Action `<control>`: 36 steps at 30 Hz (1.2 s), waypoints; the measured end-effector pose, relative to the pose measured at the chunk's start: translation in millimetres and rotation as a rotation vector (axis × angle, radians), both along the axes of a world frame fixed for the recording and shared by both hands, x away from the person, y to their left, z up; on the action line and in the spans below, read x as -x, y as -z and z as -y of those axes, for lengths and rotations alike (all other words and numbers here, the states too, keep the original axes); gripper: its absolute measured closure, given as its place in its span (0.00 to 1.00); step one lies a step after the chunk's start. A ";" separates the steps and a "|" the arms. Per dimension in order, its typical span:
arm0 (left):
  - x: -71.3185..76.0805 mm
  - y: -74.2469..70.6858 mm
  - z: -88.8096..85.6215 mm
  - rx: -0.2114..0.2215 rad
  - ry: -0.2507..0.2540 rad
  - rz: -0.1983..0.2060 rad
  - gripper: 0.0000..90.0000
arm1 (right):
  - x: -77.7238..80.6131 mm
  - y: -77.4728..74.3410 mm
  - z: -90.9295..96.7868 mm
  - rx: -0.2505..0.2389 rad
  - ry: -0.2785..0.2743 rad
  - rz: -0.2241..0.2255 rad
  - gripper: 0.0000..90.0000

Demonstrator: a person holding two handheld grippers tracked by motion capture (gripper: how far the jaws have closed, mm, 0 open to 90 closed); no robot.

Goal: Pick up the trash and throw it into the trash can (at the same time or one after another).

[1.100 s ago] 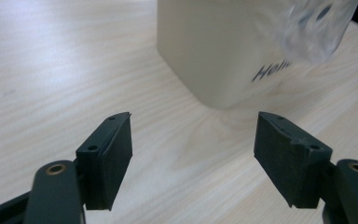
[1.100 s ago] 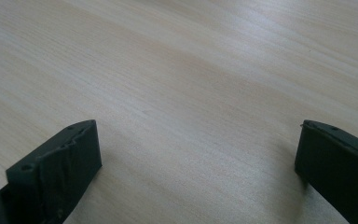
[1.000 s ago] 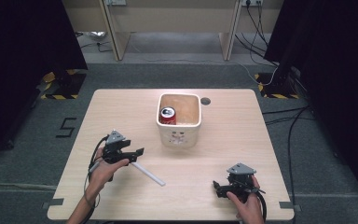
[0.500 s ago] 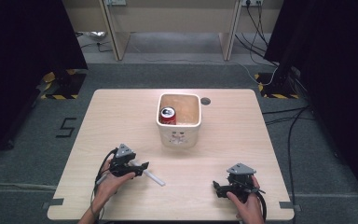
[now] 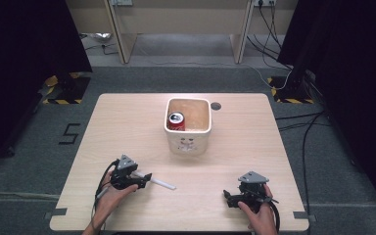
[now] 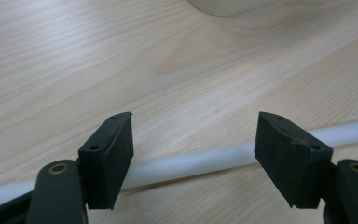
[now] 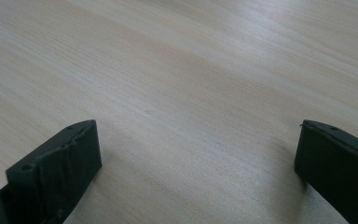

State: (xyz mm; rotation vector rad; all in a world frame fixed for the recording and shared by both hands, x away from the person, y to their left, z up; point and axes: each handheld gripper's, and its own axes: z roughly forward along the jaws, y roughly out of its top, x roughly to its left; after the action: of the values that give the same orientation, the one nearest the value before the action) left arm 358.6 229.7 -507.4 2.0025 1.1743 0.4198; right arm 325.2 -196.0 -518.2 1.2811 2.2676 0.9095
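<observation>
A white plastic tube (image 5: 162,184) lies flat on the wooden table (image 5: 127,122) at the front left. My left gripper (image 5: 145,179) hovers low over its left end, jaws open. In the left gripper view the tube (image 6: 191,163) runs crosswise beneath and behind both fingers (image 6: 109,154), and nothing presses on it; the left gripper (image 6: 193,127) holds nothing. My right gripper (image 5: 228,198) rests at the front right, held by a hand. In the right gripper view the right gripper (image 7: 198,140) stands open wide over bare wood.
A white square bin (image 5: 188,144) stands at the table's middle with a red drink can (image 5: 176,120) inside at its left. A dark round hole (image 5: 216,105) sits in the tabletop behind the bin. Cables trail from both grippers toward the front edge.
My left gripper has come toward the front edge and sunk down over the tube, jaws still open. The tube, the bin and the right gripper have stayed put.
</observation>
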 end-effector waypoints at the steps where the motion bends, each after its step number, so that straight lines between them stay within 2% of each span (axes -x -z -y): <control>1: 1.7 -0.9 -0.8 -0.001 -0.004 0.000 0.31 | 0.0 0.0 0.0 0.000 -0.001 0.000 0.01; 5: 10.8 -3.9 -5.7 0.006 -0.014 -0.002 0.31 | 0.1 0.0 -0.1 0.001 -0.001 0.000 0.01; 8: 13.6 -4.1 -8.5 0.015 -0.017 -0.024 0.32 | 0.1 0.0 -0.1 0.001 -0.003 0.000 0.01; 10: 10.1 -2.4 -9.7 0.029 -0.026 -0.042 0.32 | 0.1 0.1 -0.2 0.001 -0.003 0.002 0.01; 14: -0.8 1.3 -10.1 0.029 -0.045 -0.073 0.32 | 0.2 0.1 -0.4 0.001 -0.002 0.002 0.01; 17: -7.6 3.8 -8.4 0.011 -0.055 -0.094 0.31 | 0.1 0.0 -0.2 0.001 -0.004 0.001 0.01; 19: -10.0 4.0 -7.5 0.007 -0.050 -0.091 0.31 | 0.2 0.2 -0.4 0.001 -0.002 0.002 0.01; 26: -22.4 -0.1 -0.1 0.035 -0.030 -0.096 0.31 | 0.2 0.1 -0.4 0.000 -0.003 -0.001 0.01; 28: -26.8 -0.4 3.7 0.027 -0.021 -0.097 0.31 | 0.2 0.1 -0.5 -0.001 -0.003 -0.001 0.01; 31: -33.2 2.3 8.4 -0.006 -0.026 -0.093 0.32 | 0.3 0.1 -0.5 0.000 -0.003 -0.001 0.01; 36: -37.7 2.6 13.4 -0.029 -0.008 -0.082 0.35 | 0.2 0.1 -0.5 0.000 -0.003 -0.001 0.01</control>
State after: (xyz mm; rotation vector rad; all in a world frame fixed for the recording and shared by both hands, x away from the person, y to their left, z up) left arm 396.3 216.3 -510.0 2.0581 1.2333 0.3637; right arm 325.0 -195.6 -518.3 1.2783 2.2711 0.9108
